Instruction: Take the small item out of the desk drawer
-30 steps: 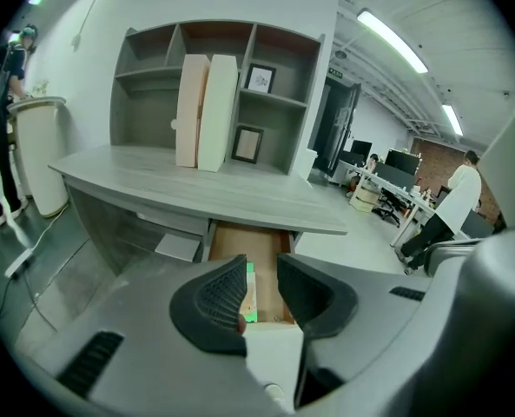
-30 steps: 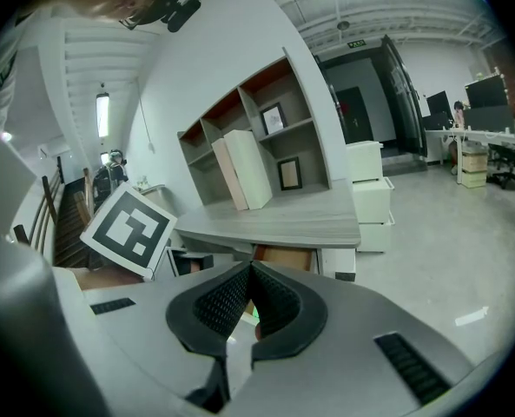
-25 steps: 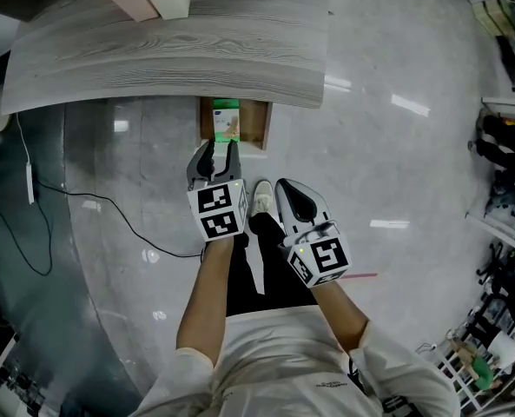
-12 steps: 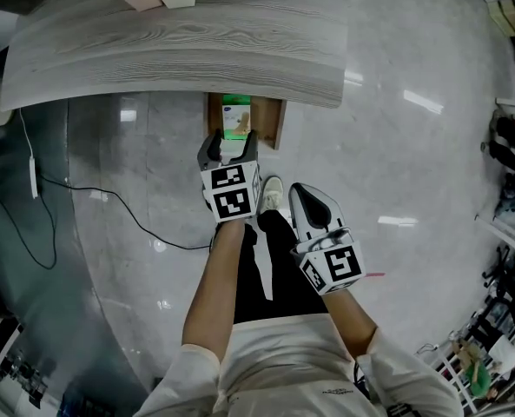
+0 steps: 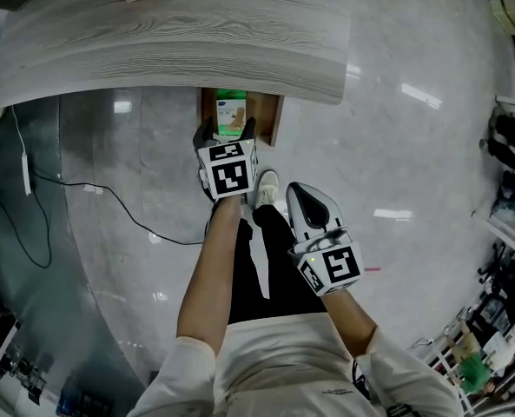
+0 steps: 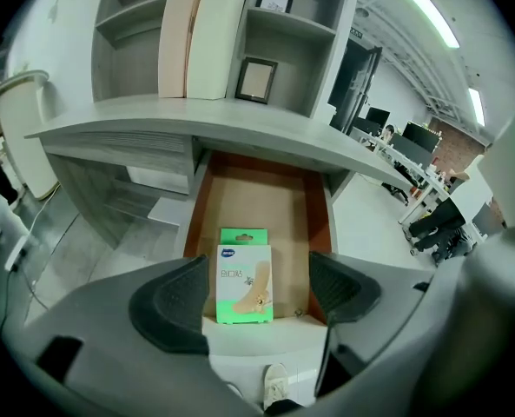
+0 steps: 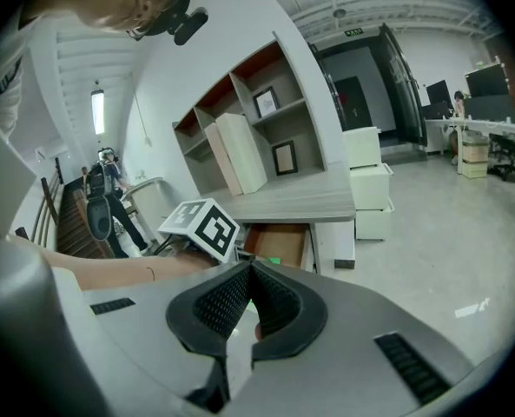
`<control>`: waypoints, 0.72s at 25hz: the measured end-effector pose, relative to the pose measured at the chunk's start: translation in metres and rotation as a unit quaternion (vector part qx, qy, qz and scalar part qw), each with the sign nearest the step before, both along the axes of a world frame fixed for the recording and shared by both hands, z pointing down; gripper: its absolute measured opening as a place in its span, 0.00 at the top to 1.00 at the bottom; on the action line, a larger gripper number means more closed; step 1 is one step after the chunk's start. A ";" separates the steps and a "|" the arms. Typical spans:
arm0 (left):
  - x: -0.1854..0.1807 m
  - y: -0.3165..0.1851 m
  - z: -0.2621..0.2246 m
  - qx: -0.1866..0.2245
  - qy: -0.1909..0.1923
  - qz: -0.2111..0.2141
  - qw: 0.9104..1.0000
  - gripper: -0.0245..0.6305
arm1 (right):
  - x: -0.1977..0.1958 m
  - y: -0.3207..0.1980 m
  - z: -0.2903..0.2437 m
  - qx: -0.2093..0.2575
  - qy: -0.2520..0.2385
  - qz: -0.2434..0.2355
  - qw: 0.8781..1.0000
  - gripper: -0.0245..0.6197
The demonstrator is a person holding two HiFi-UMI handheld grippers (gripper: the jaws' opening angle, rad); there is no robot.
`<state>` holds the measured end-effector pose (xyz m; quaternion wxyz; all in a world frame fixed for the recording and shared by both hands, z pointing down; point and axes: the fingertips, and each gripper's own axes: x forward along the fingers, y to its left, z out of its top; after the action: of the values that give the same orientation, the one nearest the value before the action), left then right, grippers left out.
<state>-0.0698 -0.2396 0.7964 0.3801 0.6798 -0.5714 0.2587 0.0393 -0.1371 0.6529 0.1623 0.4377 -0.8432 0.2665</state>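
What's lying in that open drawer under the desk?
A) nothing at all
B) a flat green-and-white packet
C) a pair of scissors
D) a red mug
B: the left gripper view shows a flat green-and-white packet lying on the brown floor of the open drawer, near its front edge.
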 end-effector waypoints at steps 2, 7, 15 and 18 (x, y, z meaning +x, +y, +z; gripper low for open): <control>0.000 -0.007 0.003 -0.001 0.000 0.000 1.000 0.42 | 0.000 -0.002 0.002 -0.001 0.000 -0.003 1.000 0.91; 0.002 -0.014 0.021 -0.019 -0.002 -0.003 1.000 0.41 | 0.003 -0.003 0.006 -0.008 0.001 -0.005 1.000 0.91; 0.005 -0.027 0.038 -0.046 -0.010 -0.002 0.999 0.41 | 0.007 -0.006 0.015 -0.018 0.002 -0.005 1.000 0.91; 0.002 -0.033 0.047 -0.059 -0.019 -0.004 0.998 0.41 | 0.008 -0.008 0.019 -0.021 0.003 -0.005 1.000 0.91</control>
<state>-0.0675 -0.2726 0.8429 0.4097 0.6489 -0.5651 0.3030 0.0473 -0.1453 0.6720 0.1756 0.4311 -0.8390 0.2819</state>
